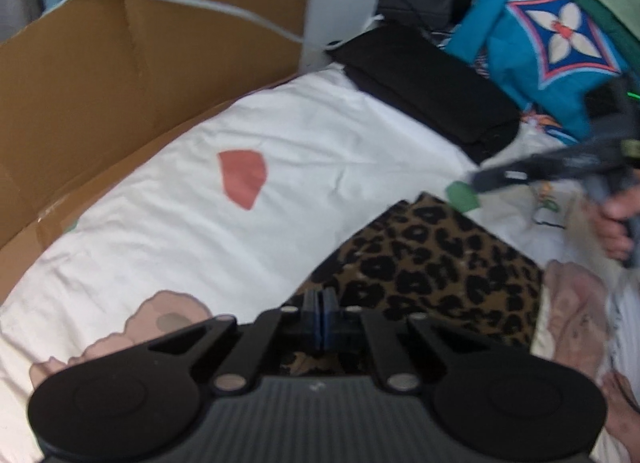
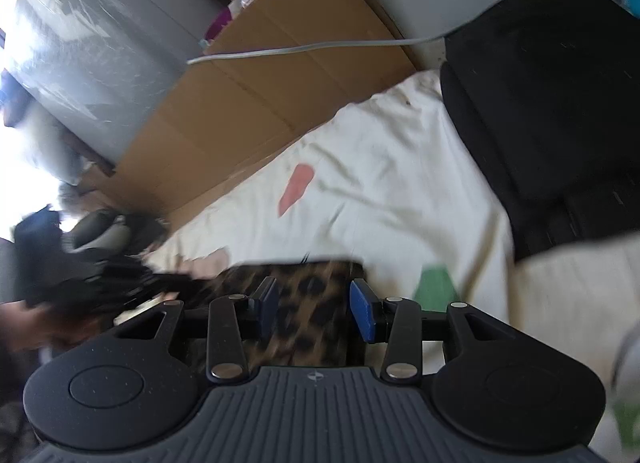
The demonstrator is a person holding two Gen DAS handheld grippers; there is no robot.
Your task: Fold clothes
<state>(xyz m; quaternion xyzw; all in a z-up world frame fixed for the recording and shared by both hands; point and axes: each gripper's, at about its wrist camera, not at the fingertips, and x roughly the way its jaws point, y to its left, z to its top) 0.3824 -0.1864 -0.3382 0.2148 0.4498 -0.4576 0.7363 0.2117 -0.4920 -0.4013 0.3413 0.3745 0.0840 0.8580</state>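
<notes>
White bedsheet (image 1: 280,135) | left tongs (image 1: 320,315) clenched on leopard-print garment (image 1: 432,263) | right tongs (image 2: 314,307) released above it

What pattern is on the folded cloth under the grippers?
Leopard print, black spots on brown; the cloth shows clearest in the left wrist view.

Bright daylight, motion blur, fisheye warping
</notes>
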